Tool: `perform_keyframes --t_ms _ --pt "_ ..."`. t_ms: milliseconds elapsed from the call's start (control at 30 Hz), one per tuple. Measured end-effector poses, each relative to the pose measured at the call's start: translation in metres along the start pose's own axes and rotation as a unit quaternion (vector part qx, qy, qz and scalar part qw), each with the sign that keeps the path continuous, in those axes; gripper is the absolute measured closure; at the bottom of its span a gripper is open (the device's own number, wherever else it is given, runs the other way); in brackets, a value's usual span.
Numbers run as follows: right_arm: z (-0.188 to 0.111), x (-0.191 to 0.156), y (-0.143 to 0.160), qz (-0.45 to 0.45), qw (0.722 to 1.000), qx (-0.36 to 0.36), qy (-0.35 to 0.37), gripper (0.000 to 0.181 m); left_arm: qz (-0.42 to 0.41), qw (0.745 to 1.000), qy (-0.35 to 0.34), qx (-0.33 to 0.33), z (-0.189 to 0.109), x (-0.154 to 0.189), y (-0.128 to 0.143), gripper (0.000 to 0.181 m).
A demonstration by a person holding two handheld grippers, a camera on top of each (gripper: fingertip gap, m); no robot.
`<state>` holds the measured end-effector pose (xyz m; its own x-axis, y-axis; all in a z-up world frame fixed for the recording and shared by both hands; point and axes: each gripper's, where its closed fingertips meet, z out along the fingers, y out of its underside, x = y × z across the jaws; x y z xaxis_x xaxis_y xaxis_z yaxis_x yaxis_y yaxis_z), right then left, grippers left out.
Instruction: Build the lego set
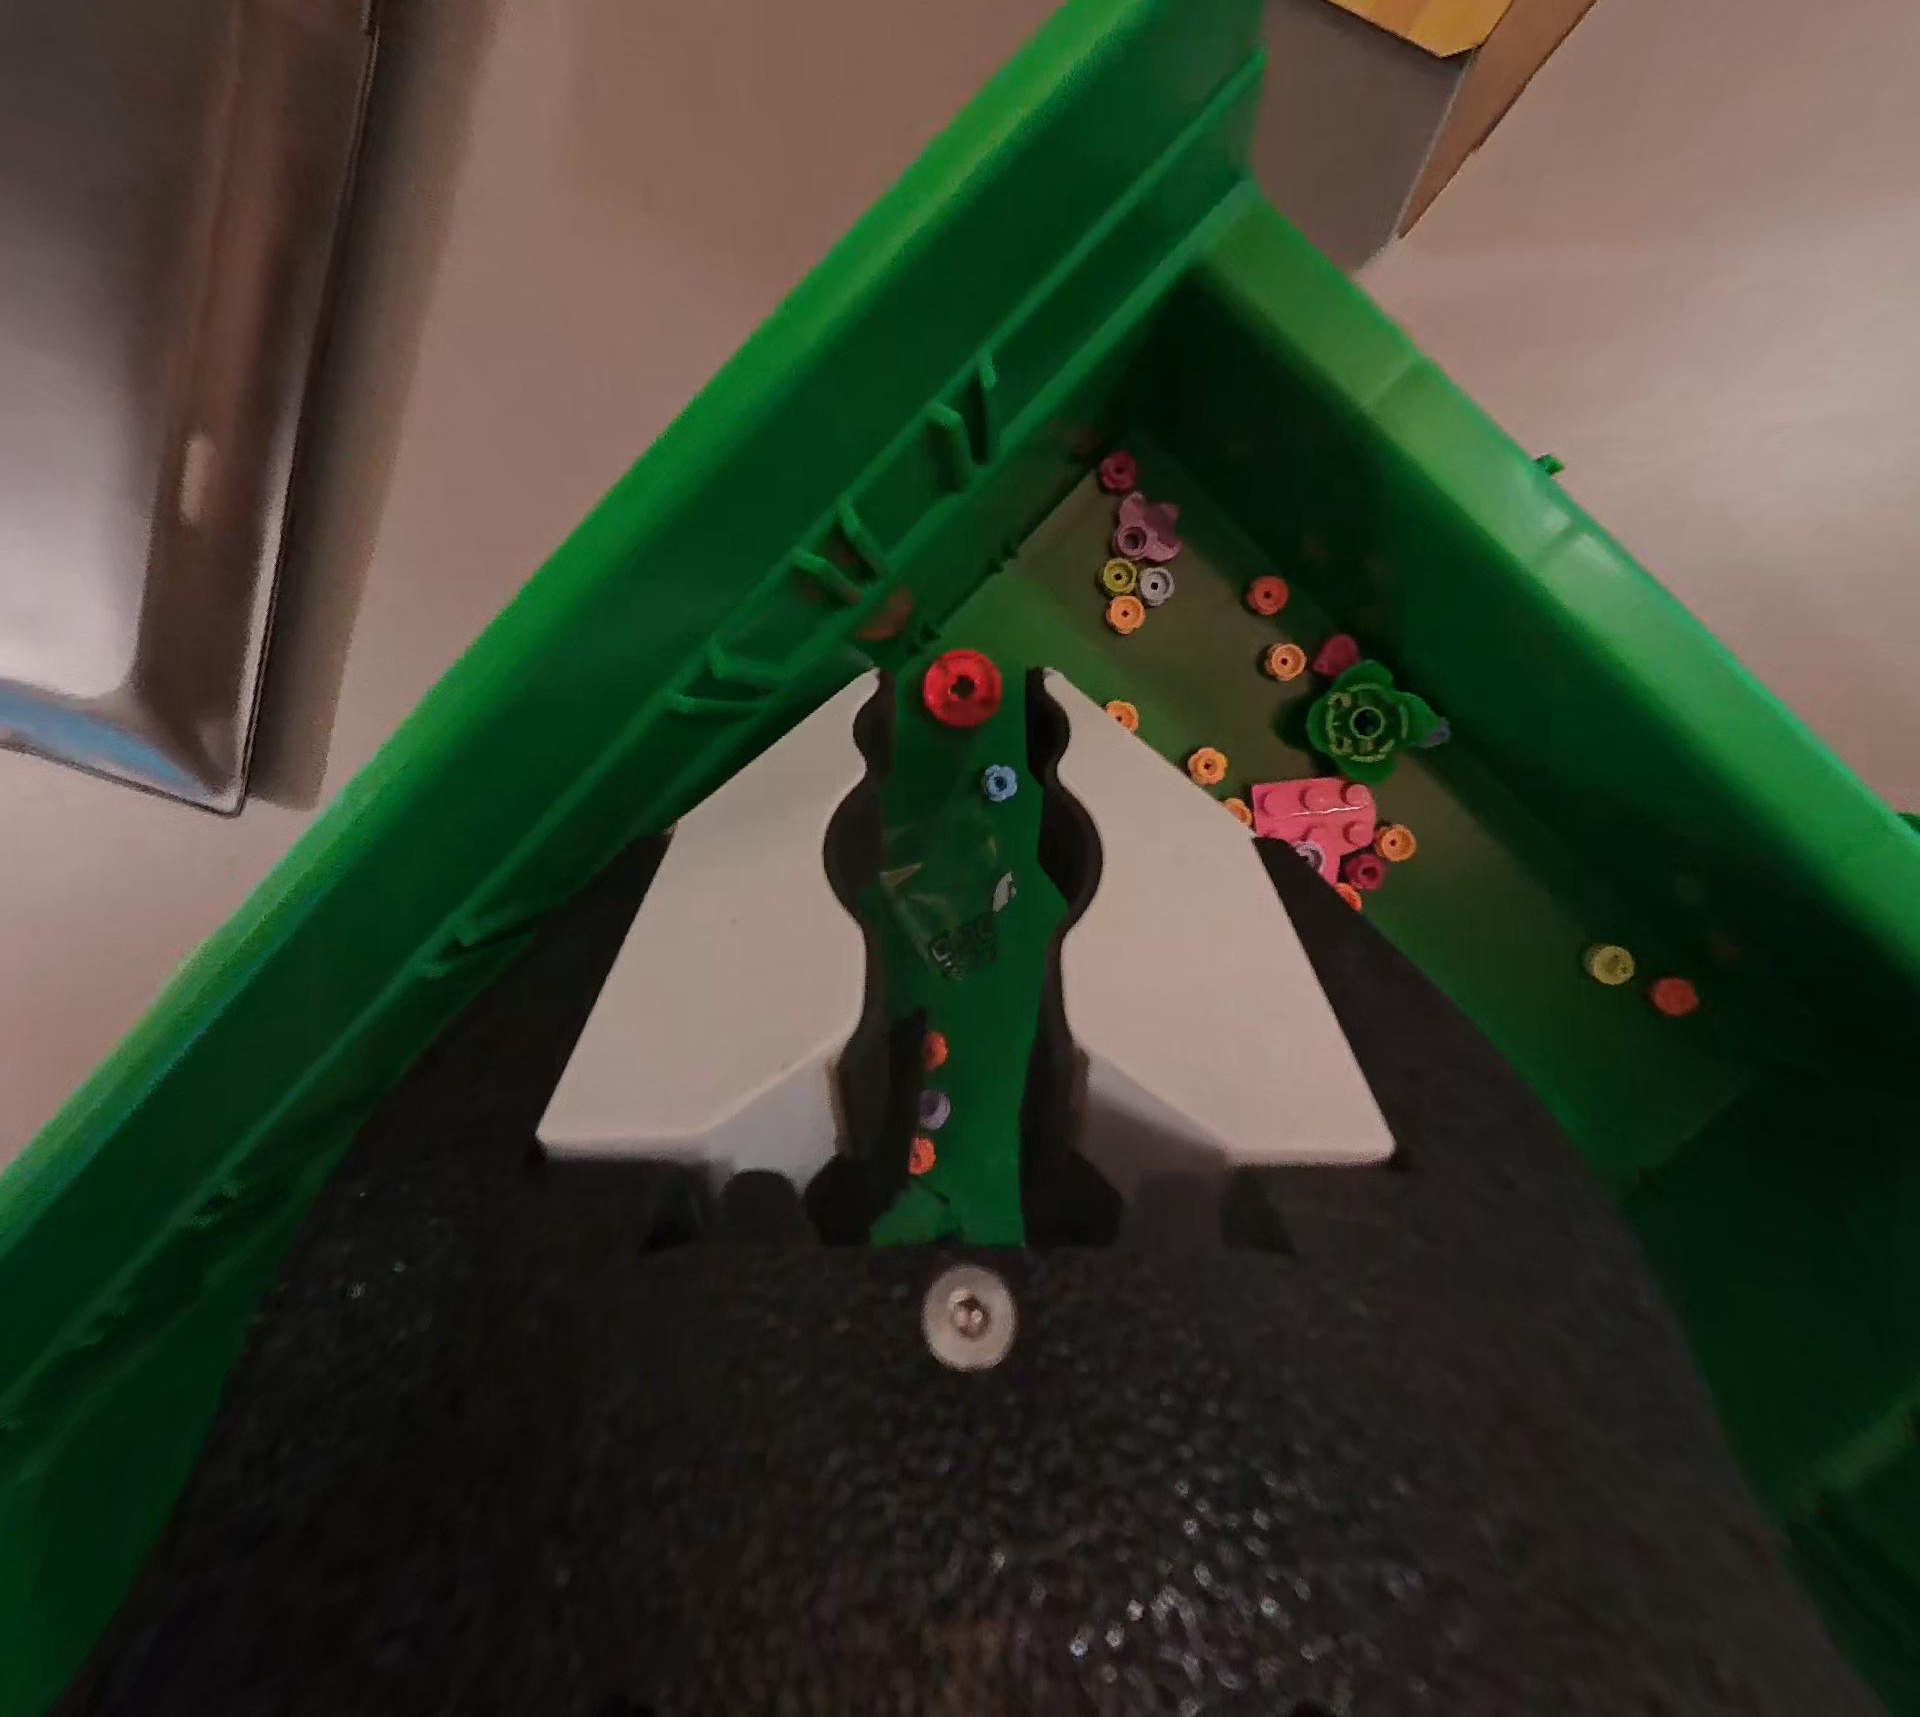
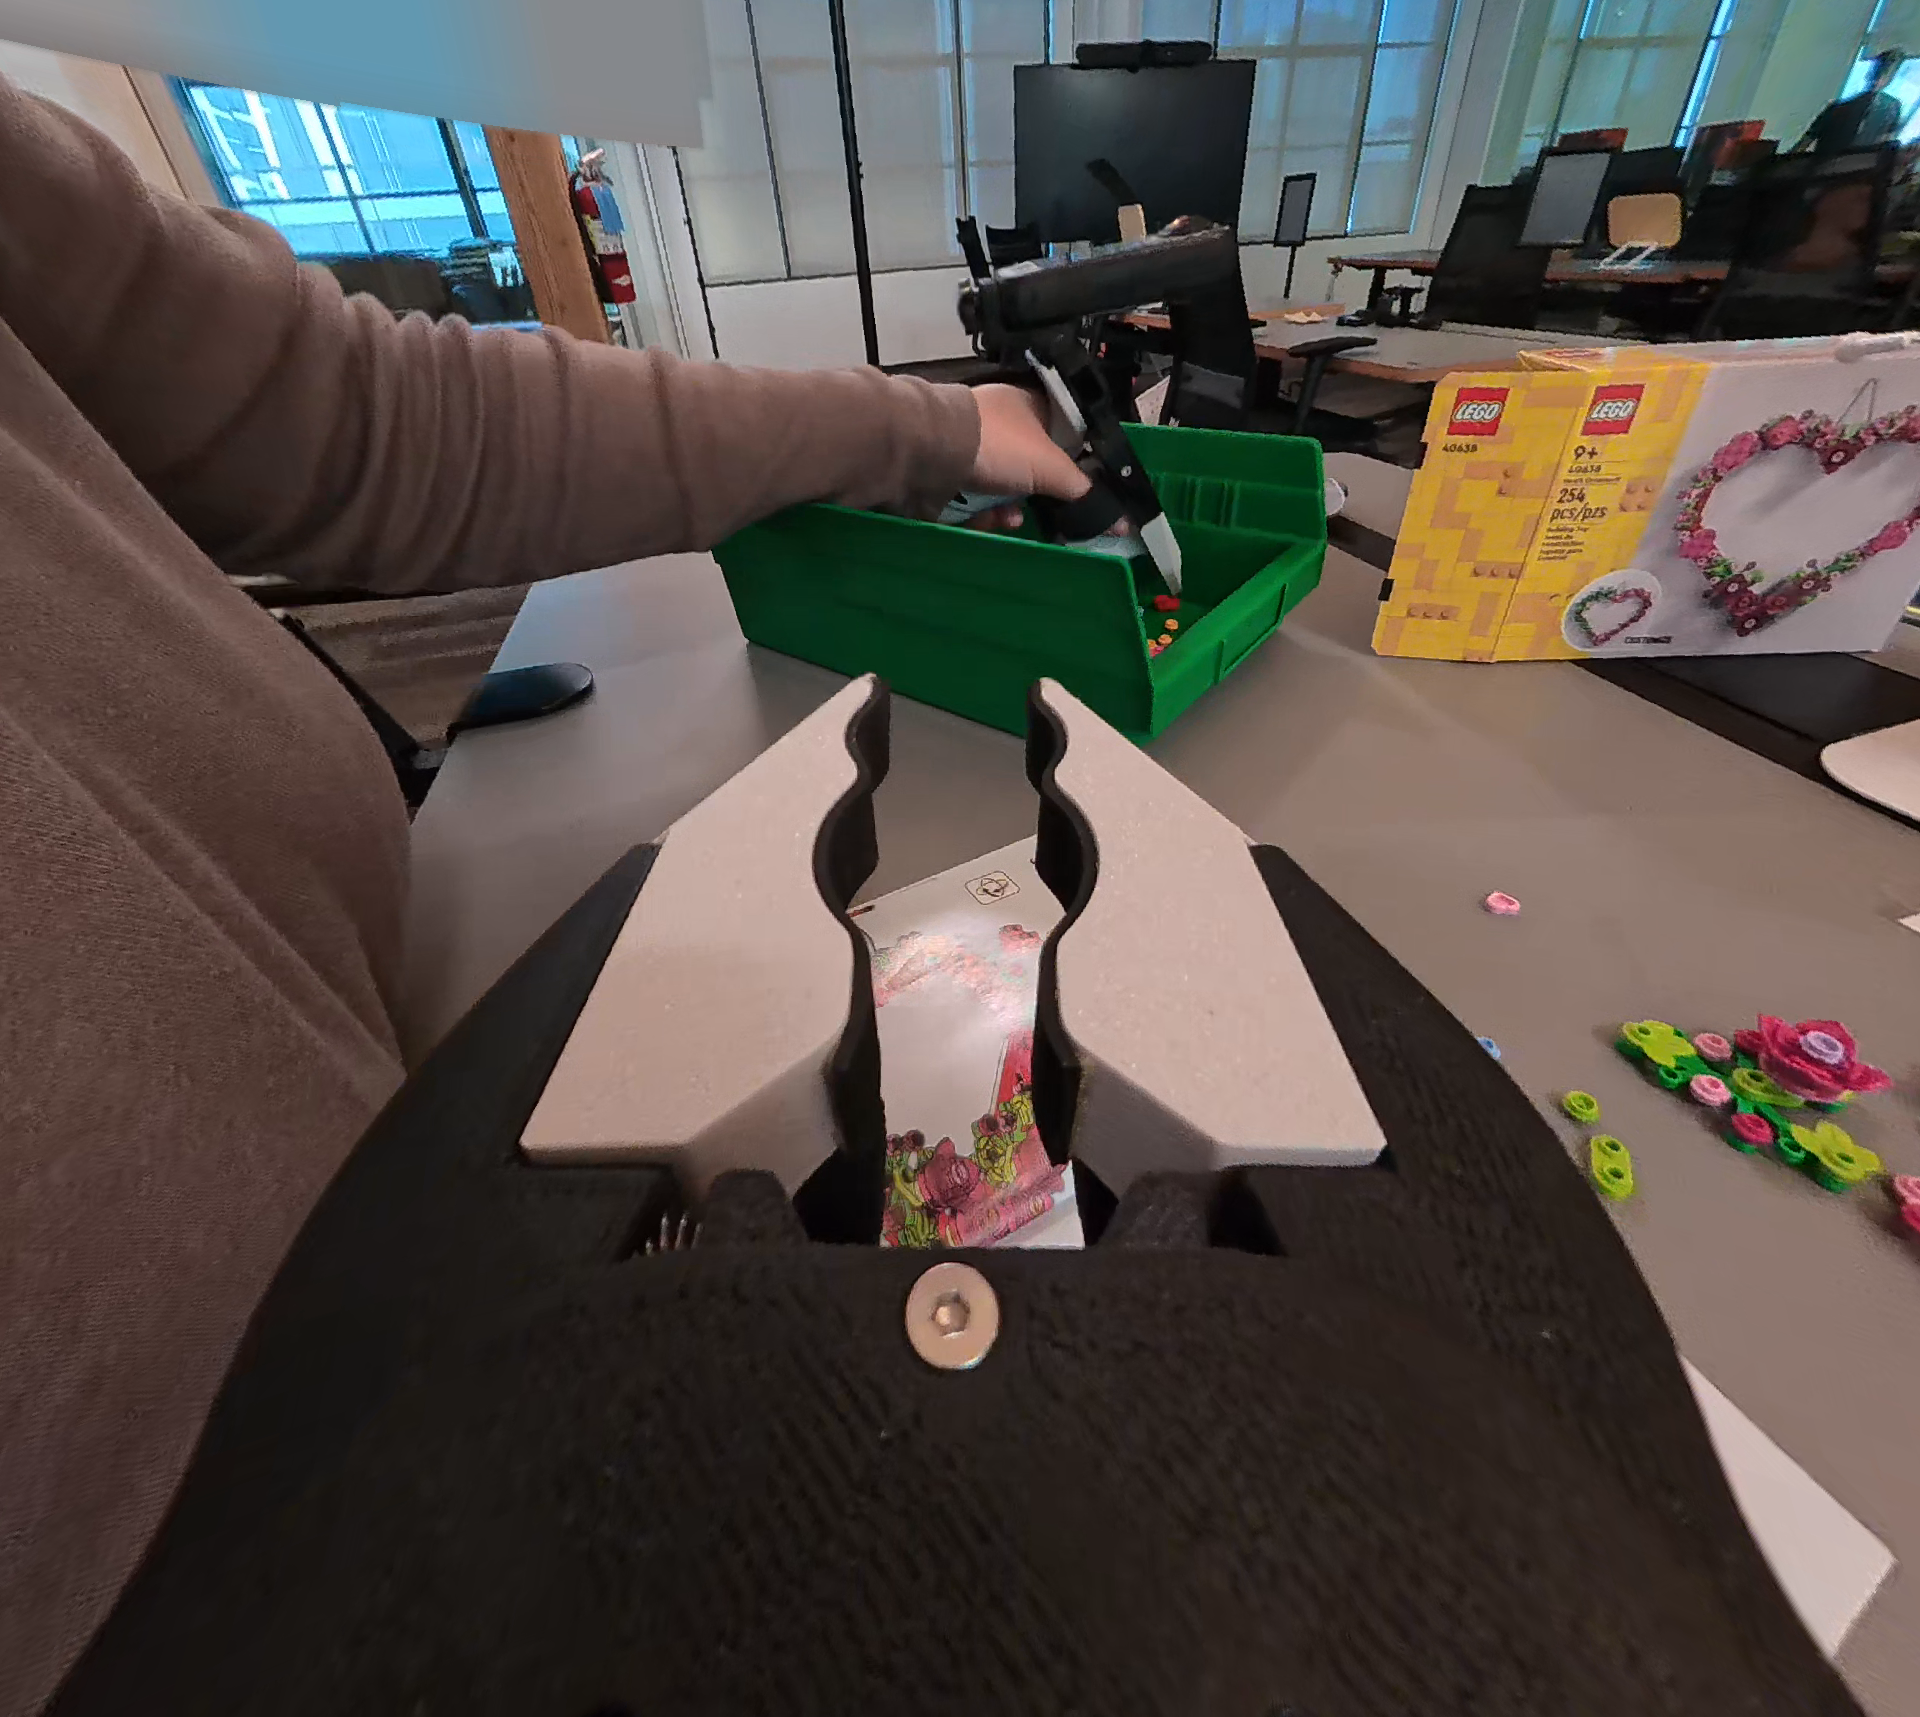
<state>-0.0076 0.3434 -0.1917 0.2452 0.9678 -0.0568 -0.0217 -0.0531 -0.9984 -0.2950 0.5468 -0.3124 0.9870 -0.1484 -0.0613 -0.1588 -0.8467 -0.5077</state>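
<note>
My left gripper is open and reaches down into the green bin. A red round stud piece lies on the bin floor right between its fingertips, narrower than the gap. A small blue flower and a clear bag lie between the fingers. Orange, purple and lime studs, a pink brick and a green leaf piece lie further right. My right gripper is open and empty, held over the instruction booklet. The partly built flower cluster lies on the table to its right.
The bin stands mid-table with the left gripper and a sleeved arm reaching in. The set's box stands at back right. Loose lime pieces and a pink stud lie on the table. A shiny metal object is left of the bin. The grippers' ends are close to 35 cm from one another.
</note>
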Motion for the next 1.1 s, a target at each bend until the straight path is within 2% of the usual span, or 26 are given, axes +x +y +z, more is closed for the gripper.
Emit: perform_keyframes --t_ms 133,233,300,367,500,633,733,833,933,1000,1100 --pt "-0.005 -0.001 -0.001 -0.001 1.0 0.012 0.005 0.157 -0.005 1.0 -0.005 -0.027 0.012 -0.002 0.006 0.153" --pt "-0.011 0.001 -0.005 -0.007 0.999 0.026 0.017 0.157 -0.009 1.0 -0.019 -0.023 0.014 -0.01 0.003 0.153" --pt "-0.015 0.002 -0.008 -0.008 0.999 0.034 0.023 0.157 -0.015 0.999 -0.023 -0.02 0.015 -0.013 0.002 0.156" --pt "-0.018 0.004 -0.009 -0.009 0.999 0.04 0.029 0.158 -0.007 0.999 -0.034 -0.015 0.016 -0.018 0.001 0.168" --pt "-0.023 0.008 -0.013 -0.01 0.998 0.049 0.037 0.158 -0.011 1.0 -0.023 -0.013 0.015 -0.019 0.003 0.167" --pt "-0.024 0.01 -0.013 -0.012 0.998 0.047 0.042 0.158 -0.005 1.0 -0.022 -0.003 0.003 -0.02 0.002 0.167" --pt "-0.026 0.013 -0.013 -0.032 0.997 0.041 0.053 0.158 0.0 0.999 0.004 0.041 -0.023 -0.007 -0.009 0.167" --pt "-0.033 0.019 -0.016 -0.064 0.994 0.039 0.075 0.158 0.026 0.992 0.049 0.117 -0.069 0.03 -0.024 0.167" --pt "-0.046 0.031 -0.025 -0.095 0.989 0.045 0.108 0.158 0.085 0.968 0.125 0.2 -0.128 0.105 -0.031 0.167" --pt "-0.06 0.042 -0.034 -0.121 0.981 0.051 0.141 0.158 0.131 0.946 0.188 0.232 -0.157 0.167 -0.021 0.168" --pt "-0.09 0.063 -0.05 -0.165 0.962 0.062 0.206 0.159 0.233 0.903 0.286 0.221 -0.172 0.264 0.022 0.168"
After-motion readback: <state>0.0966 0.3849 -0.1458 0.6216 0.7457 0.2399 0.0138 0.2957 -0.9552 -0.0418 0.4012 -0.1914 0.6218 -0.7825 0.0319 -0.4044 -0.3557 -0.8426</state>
